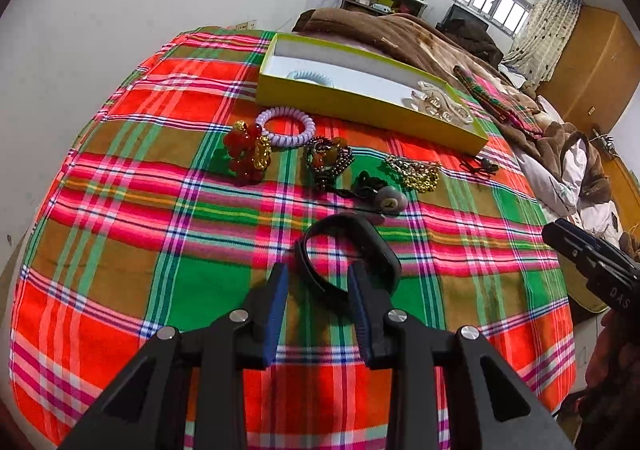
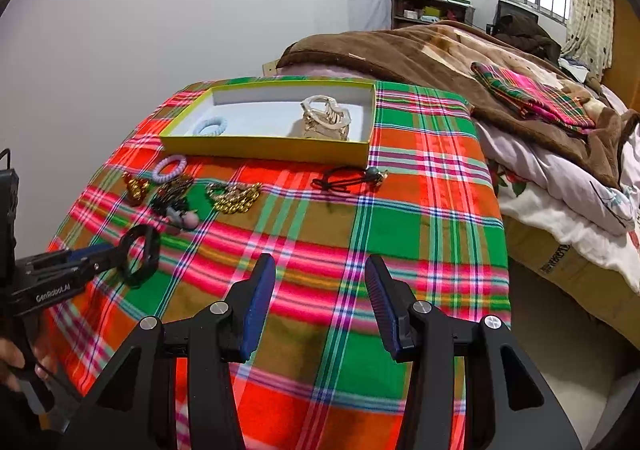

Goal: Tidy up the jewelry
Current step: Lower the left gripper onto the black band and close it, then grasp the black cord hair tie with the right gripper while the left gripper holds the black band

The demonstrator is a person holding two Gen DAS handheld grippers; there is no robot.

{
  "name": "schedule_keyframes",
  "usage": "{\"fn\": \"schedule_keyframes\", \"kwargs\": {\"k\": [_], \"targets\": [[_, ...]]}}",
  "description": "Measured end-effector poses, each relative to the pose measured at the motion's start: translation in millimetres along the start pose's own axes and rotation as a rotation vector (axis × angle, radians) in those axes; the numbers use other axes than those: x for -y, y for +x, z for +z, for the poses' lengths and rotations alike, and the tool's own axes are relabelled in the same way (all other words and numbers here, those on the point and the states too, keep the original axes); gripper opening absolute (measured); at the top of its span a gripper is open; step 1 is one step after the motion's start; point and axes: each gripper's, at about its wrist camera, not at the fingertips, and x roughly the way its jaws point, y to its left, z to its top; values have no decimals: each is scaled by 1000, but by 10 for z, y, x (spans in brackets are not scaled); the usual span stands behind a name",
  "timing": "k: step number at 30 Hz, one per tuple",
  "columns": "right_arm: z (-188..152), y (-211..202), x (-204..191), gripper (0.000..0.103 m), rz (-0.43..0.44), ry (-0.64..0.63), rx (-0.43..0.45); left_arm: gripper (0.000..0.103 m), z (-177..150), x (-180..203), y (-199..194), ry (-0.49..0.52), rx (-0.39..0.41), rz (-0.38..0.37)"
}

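A black wristband (image 1: 352,254) lies on the plaid cloth, its near part between the fingers of my open left gripper (image 1: 318,282); it also shows in the right wrist view (image 2: 140,254). Beyond it lie a red and gold bead bracelet (image 1: 246,150), a lilac coil hair tie (image 1: 286,127), a dark bead bracelet (image 1: 328,158), a gold chain (image 1: 416,172) and a black cord with a grey charm (image 1: 380,194). A yellow-green box (image 2: 264,148) holds a blue coil tie (image 2: 212,125) and a pale hair claw (image 2: 326,118). My right gripper (image 2: 320,282) is open and empty above the cloth.
A black elastic with a grey bead (image 2: 352,178) lies in front of the box at its right end. A bed with a brown blanket (image 2: 420,50) and a folded plaid cloth (image 2: 532,94) stands to the right. The table edge (image 2: 504,250) drops off on the right. A white wall is at the left.
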Motion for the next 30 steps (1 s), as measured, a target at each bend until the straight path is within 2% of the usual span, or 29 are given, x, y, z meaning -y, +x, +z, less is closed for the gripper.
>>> {"fn": "schedule_keyframes", "kwargs": {"k": [7,10,15,23,30], "targets": [[125,238,99,48,-4,37,-18,32,38,39,103,13,-10,23],[187,361,164,48,-2,65,-30,22,47,74,120,39,1,52],[273,510,247,48,2,92,-42,11,77,76,141,57,16,50],[427,753,386,48,47,167,-71,9,140,118,100,97,56,36],[553,896,461,47,77,240,-74,9,189,103,132,97,57,22]]}}
